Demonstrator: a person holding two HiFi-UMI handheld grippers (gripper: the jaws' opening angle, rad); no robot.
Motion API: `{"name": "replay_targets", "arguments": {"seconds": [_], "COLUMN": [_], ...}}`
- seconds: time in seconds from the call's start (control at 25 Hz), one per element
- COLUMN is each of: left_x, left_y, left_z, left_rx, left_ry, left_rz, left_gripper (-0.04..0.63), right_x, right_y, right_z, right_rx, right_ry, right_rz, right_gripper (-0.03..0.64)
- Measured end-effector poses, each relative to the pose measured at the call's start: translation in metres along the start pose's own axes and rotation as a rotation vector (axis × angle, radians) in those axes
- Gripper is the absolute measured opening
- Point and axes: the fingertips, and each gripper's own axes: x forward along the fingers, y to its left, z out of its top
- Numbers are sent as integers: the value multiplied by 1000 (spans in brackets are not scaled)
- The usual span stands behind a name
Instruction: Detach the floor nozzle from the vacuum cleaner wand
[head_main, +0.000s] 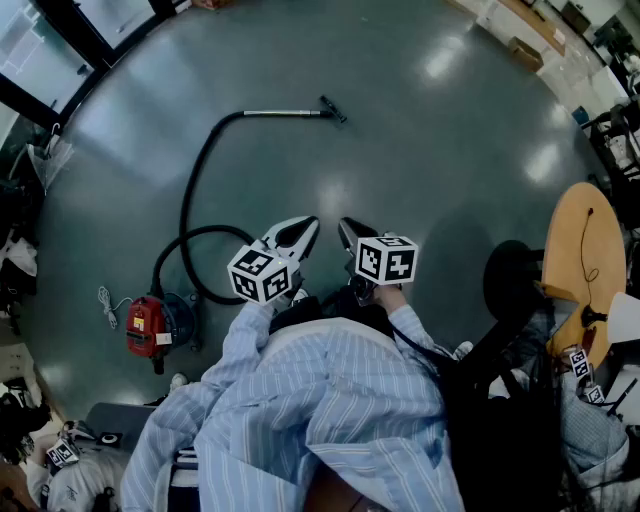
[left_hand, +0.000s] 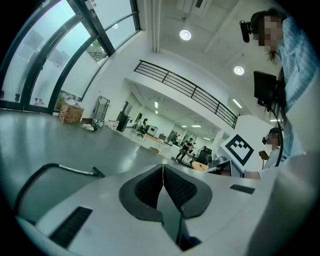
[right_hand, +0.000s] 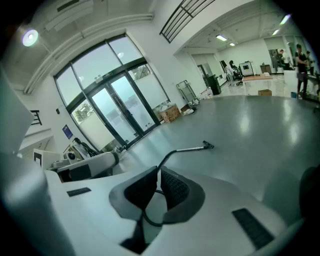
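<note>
A silver vacuum wand (head_main: 283, 113) lies on the grey floor far ahead, with a small black nozzle (head_main: 333, 110) at its right end. A black hose (head_main: 192, 190) curves back from it to a red vacuum cleaner (head_main: 147, 326) at the lower left. The left gripper view shows the wand (left_hand: 75, 170) and nozzle (left_hand: 98, 173); the right gripper view shows the wand (right_hand: 189, 149) and nozzle (right_hand: 207, 145). My left gripper (head_main: 305, 230) and right gripper (head_main: 346, 229) are held side by side close to my body, both shut and empty, well short of the wand.
A round wooden table (head_main: 585, 260) with a cable stands at the right beside a black chair (head_main: 513, 280). Cardboard boxes (head_main: 526, 50) and shelving line the far right wall. Glass doors (right_hand: 115, 115) stand at the left. People and desks fill the hall's far end.
</note>
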Motion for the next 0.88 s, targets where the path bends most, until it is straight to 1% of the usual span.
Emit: {"name": "replay_targets", "arguments": {"seconds": [0.2, 0.48, 0.88], "left_x": [2, 1, 30], "left_y": [-1, -1, -11], "left_z": [-7, -8, -3], "left_rx": [6, 7, 10], "left_ry": [5, -14, -8], "left_rz": [4, 26, 45], "left_gripper": [6, 6, 6], "right_x": [0, -2, -11], "right_y": [-6, -10, -37], "right_z": [-4, -7, 7], "right_rx": [-12, -32, 2], "right_ry": [6, 9, 14], "right_rz": [-6, -4, 22], "right_gripper": [28, 28, 28]}}
